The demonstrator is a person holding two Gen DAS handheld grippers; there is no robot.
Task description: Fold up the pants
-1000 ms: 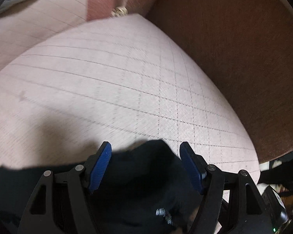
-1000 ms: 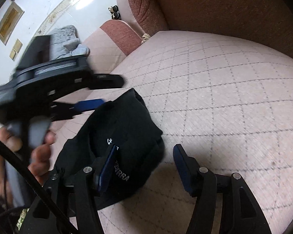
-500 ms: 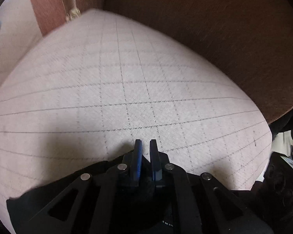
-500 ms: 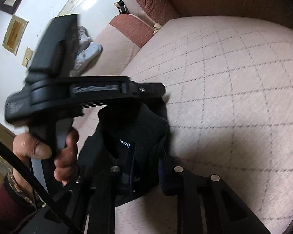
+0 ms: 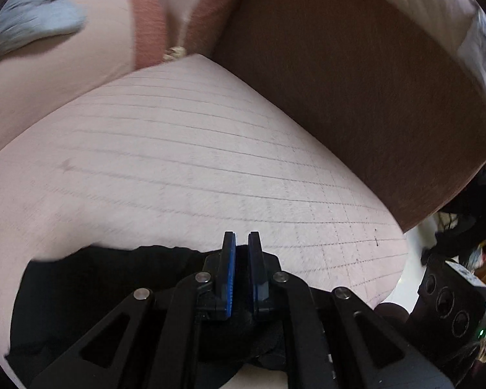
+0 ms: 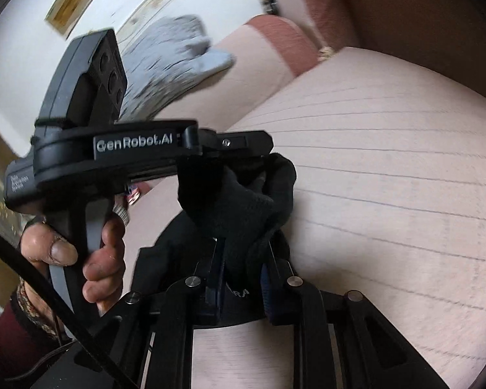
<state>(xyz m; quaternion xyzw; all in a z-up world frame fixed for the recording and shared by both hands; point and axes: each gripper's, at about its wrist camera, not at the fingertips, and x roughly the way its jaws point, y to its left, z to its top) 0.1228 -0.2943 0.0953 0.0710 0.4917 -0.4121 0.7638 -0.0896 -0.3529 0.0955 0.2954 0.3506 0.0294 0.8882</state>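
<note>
We see the black pants (image 6: 243, 207) gathered in a bunch above the pale pink quilted sofa cushion (image 6: 388, 175), held up at two places with the rest of the cloth hanging down toward the seat. In the left wrist view the pants (image 5: 107, 285) spread dark below and to the left of the claw, over the near part of the same cushion (image 5: 184, 162).

Our right claw (image 6: 243, 275) is nearly closed, with a thick fold of the black cloth pinched between its blue pads; white lettering on the fabric shows just below the grip. Our left claw (image 5: 242, 259) is drawn almost fully together, and black cloth sits in the narrow gap between its fingers. In the right wrist view the left claw (image 6: 259, 165) reaches in from the left, its tip buried in the top of the bunch, and our left hand (image 6: 81, 256) wraps its handle, with a dark red sleeve (image 6: 19, 340) below.

Behind the cushion rises the brown sofa back (image 5: 356, 103). On the next seat to the left lies a grey garment (image 6: 175, 61), blurred.
</note>
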